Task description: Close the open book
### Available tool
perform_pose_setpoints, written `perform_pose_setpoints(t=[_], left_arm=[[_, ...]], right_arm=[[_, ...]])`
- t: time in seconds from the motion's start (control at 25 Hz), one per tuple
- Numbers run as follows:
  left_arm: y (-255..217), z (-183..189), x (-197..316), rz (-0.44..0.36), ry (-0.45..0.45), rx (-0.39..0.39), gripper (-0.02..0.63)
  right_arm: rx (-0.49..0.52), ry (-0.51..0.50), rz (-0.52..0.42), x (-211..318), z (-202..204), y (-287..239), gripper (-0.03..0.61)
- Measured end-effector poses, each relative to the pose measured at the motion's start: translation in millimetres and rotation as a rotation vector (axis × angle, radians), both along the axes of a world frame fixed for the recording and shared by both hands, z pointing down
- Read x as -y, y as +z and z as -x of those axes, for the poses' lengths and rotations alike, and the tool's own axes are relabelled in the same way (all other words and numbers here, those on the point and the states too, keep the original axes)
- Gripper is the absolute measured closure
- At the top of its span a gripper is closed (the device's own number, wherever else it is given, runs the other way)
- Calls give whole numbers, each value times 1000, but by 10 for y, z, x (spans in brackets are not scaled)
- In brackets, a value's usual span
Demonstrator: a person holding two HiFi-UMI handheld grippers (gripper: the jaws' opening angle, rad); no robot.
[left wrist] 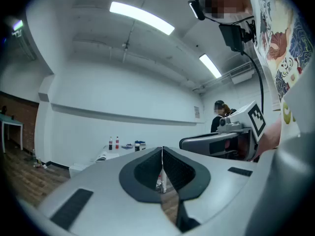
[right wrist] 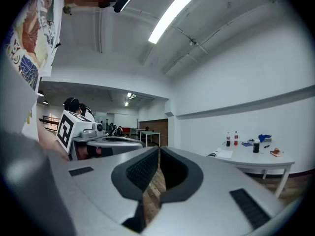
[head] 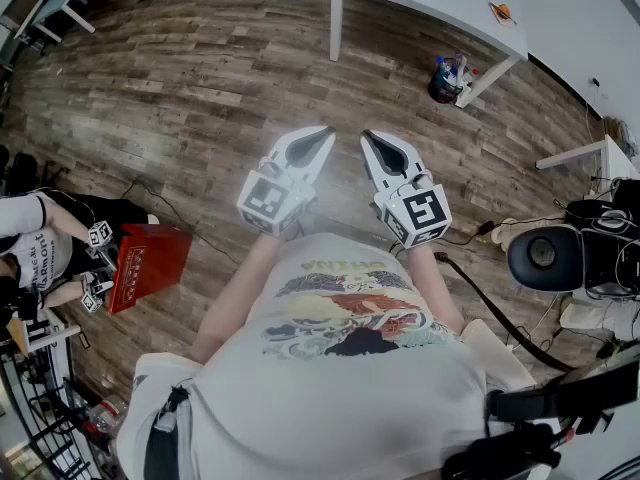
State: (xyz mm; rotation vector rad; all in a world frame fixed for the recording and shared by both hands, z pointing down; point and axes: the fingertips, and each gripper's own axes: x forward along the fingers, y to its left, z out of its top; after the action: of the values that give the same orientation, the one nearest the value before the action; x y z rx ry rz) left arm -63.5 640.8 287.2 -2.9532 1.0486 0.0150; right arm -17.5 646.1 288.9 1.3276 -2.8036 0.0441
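Note:
An open book lies on a white table far across the room; the left gripper view shows the book small on that table's near end. My left gripper and right gripper are held side by side in front of my chest, level, over the wooden floor and well short of the table. Each is shut with nothing between its pads, as the left gripper and the right gripper show in their own views. Each camera also catches the other gripper beside it.
The white table stands at the far side, with two bottles on it and a dark bag by its leg. A person with a red folder is at the left. A black chair and cables are at the right.

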Motion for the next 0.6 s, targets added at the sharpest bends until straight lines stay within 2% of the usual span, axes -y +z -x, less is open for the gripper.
perform_pose_setpoints(t=[0.2, 0.4, 0.6], left_arm=[[10, 64, -65, -13, 7, 13, 601], [63, 163, -222, 15, 6, 35, 601], [-113, 198, -120, 2, 2, 42, 600]], right_arm=[[-13, -6, -19, -34, 81, -42, 551], [-12, -20, 17, -180, 150, 43, 551], [5, -40, 21, -106, 148, -70, 551]])
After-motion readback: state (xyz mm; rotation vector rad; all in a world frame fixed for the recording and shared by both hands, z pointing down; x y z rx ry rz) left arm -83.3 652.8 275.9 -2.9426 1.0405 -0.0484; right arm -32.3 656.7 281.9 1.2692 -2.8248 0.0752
